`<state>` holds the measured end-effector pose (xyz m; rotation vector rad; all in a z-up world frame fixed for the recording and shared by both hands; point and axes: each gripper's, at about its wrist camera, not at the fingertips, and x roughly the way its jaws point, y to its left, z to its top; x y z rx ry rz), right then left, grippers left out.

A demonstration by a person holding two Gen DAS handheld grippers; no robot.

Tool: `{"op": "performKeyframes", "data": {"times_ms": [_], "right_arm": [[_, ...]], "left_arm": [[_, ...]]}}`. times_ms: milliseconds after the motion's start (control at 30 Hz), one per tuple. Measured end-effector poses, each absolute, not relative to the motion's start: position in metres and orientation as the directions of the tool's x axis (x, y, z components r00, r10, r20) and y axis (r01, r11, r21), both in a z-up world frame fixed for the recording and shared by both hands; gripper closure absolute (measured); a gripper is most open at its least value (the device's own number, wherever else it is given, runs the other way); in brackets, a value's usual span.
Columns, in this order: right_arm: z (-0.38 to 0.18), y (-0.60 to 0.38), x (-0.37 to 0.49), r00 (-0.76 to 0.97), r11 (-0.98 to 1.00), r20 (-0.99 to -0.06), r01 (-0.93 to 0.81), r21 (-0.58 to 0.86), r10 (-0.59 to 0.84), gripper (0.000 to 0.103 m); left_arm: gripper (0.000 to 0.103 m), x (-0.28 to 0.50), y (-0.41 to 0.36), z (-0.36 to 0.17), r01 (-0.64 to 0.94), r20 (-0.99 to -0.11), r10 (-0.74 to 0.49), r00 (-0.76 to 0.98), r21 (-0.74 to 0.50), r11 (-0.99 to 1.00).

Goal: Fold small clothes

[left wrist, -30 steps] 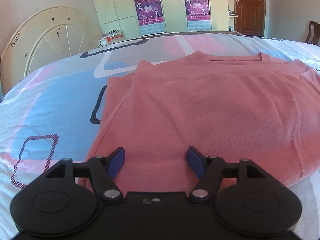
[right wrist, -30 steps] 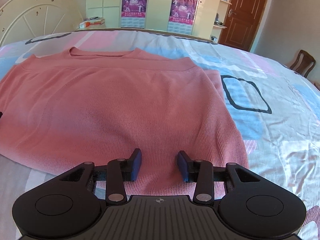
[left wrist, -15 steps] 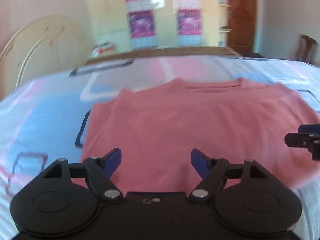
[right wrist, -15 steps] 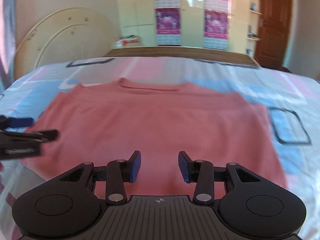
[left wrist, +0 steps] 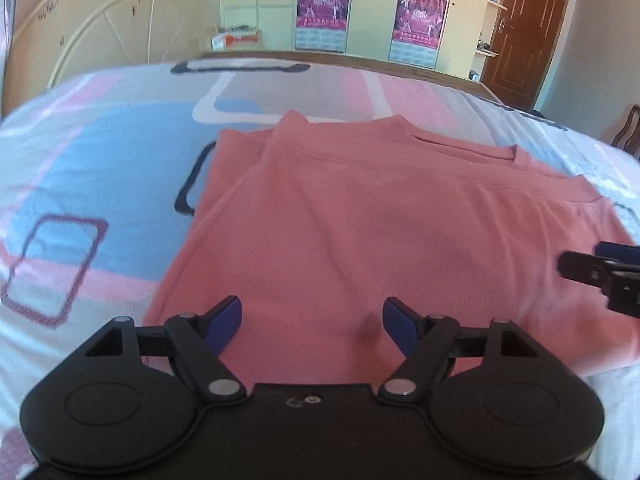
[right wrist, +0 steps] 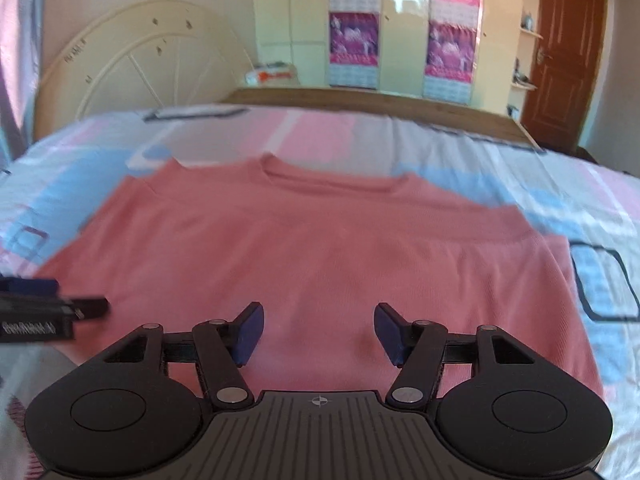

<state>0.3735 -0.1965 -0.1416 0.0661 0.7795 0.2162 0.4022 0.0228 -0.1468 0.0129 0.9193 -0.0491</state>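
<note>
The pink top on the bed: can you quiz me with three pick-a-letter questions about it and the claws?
1. Where does the pink top lie?
A on the bed
B on a chair
C on the floor

2. What colour are the left claw's pads?
A red
B blue
C yellow

3. How is the right claw?
A shut on the top
B shut on a sock
C open

Answers: 1 A, it is spread on the patterned bed cover; 2 B, both pads look dark blue; 3 C, its jaws have just been opening and grip nothing.

Home bedroom: bed [left wrist: 100, 184], wardrobe [right wrist: 404, 36], door [left wrist: 524, 28]
</note>
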Motion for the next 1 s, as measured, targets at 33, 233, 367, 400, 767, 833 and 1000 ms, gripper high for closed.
{"op": "performKeyframes", "data": {"times_ms": [33, 233, 367, 400, 767, 833, 1000], "right_arm": [[-0.139, -0.194, 0.372, 0.691, 0.972, -0.685, -0.185, 0.144, 0.233, 0.042], [-0.129, -0.183, 0.364, 0.693, 0.964, -0.671, -0.212, 0.162, 0.265, 0.042], [-0.127, -0.185, 0.36, 0.688, 0.963, -0.674, -0.207, 0.173, 0.269, 0.042], [-0.126, -0.186, 0.358, 0.688, 0.963, -0.674, -0.208, 0.173, 0.27, 0.042], [-0.141, -0.184, 0.363, 0.684, 0.969, -0.687, -0.194, 0.153, 0.246, 0.042], [-0.142, -0.183, 0.368, 0.688, 0.971, -0.686, -0.189, 0.146, 0.237, 0.042], [-0.142, -0.18, 0.385, 0.704, 0.975, -0.675, -0.17, 0.14, 0.22, 0.042]], "left_arm": [[0.027, 0.4, 0.024, -0.146, 0.04, -0.801, -0.045, 0.597, -0.027, 0.999], [0.027, 0.384, 0.036, -0.142, 0.004, -0.819, -0.078, 0.569, -0.092, 0.996], [0.027, 0.371, 0.055, -0.146, -0.073, -0.825, -0.153, 0.544, -0.229, 0.971], [0.028, 0.367, 0.06, -0.149, -0.095, -0.826, -0.176, 0.535, -0.266, 0.959], [0.034, 0.391, 0.075, -0.179, -0.149, -0.689, -0.294, 0.662, -0.506, 0.849], [0.034, 0.401, 0.075, -0.183, -0.144, -0.668, -0.302, 0.68, -0.525, 0.839], [0.069, 0.419, 0.082, -0.193, -0.173, -0.644, -0.299, 0.705, -0.564, 0.808]]}}
